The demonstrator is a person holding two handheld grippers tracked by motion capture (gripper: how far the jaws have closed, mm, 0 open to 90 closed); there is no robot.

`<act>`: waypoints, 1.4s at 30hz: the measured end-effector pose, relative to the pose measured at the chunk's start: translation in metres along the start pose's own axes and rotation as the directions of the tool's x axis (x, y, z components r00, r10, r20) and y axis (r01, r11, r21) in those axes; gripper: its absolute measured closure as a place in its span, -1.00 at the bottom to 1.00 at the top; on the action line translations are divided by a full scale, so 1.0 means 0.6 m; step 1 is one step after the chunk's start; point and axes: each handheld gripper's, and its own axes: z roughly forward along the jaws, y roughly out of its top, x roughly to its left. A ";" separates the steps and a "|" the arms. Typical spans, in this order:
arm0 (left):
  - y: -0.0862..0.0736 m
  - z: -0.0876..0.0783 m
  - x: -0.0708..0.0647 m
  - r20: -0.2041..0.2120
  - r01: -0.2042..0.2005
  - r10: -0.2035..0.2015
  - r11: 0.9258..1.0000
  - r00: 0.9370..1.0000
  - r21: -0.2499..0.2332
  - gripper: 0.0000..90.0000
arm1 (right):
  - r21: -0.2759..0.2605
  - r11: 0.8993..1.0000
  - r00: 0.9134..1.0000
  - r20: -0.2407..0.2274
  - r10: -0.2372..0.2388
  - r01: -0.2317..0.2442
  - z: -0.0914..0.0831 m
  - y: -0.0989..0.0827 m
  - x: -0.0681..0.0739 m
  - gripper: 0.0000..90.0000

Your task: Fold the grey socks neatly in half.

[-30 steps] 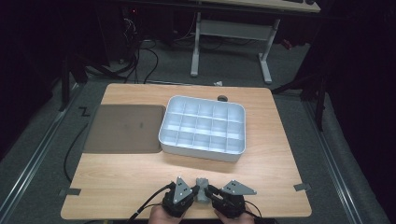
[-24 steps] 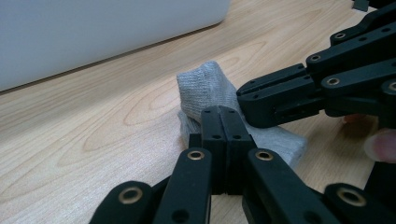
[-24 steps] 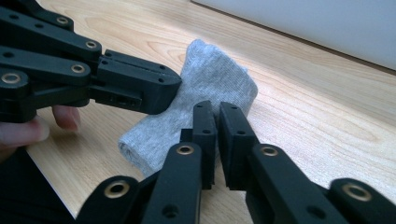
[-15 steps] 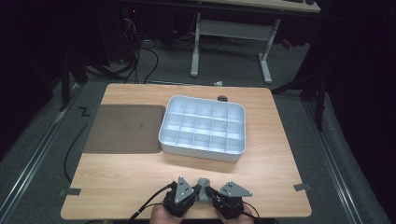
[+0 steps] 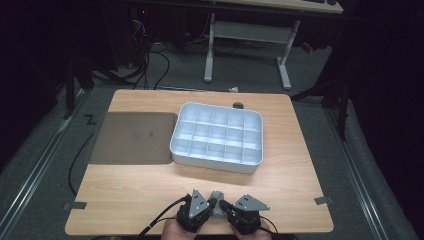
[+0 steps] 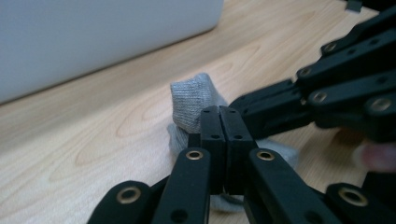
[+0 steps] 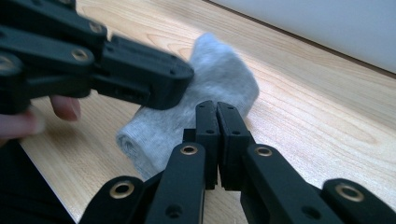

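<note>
Here, a small grey knitted sock (image 5: 217,196), bunched into a soft lump, lies on the near edge of the light wooden table (image 5: 150,190), between the two hand-held grippers. In the left gripper view the sock (image 6: 191,105) rises just behind the jaws, its rounded end uppermost; in the right gripper view the sock (image 7: 205,88) lies tilted on the wood, one rolled end towards the camera.

The left gripper (image 6: 219,126) has its two black jaws pressed flat together, with grey fabric visible around and beneath them; it appears to pinch an edge of the sock, though how much cloth lies between the pads cannot be told. The right gripper (image 7: 216,121) has its jaws drawn together likewise, having just been closing, and they meet against the sock's near side, apparently nipping its fabric. Each gripper shows in the other's view, reaching in to touch the sock. In the high view the left gripper (image 5: 200,207) and right gripper (image 5: 235,210) sit side by side, each topped by a grey three-cornered plate.

Further away, a white plastic compartment tray (image 5: 217,160), divided into a grid of cells, stands mid-table, well apart from the sock. Just beside it, to its left, lies a flat dark brown rectangular mat (image 5: 132,137).
</note>
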 end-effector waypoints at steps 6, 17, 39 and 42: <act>-0.004 0.000 -0.001 -0.004 -0.005 0.005 1.000 1.000 0.015 1.00 | -0.011 0.998 0.998 -0.022 0.054 -0.055 -0.007 0.003 -0.009 0.80; -0.017 -0.006 0.002 0.003 0.010 -0.010 1.000 1.000 -0.003 1.00 | 0.059 0.977 0.968 -0.130 0.213 -0.207 0.000 0.004 -0.025 0.25; -0.031 -0.029 0.016 0.025 0.108 -0.108 0.994 0.994 0.002 0.87 | 0.110 0.962 0.939 -0.214 0.268 -0.249 0.010 -0.005 -0.022 0.25; -0.034 -0.032 0.020 0.040 0.140 -0.140 0.990 0.989 0.008 0.89 | 0.107 0.963 0.938 -0.223 0.265 -0.247 0.012 -0.006 -0.022 0.26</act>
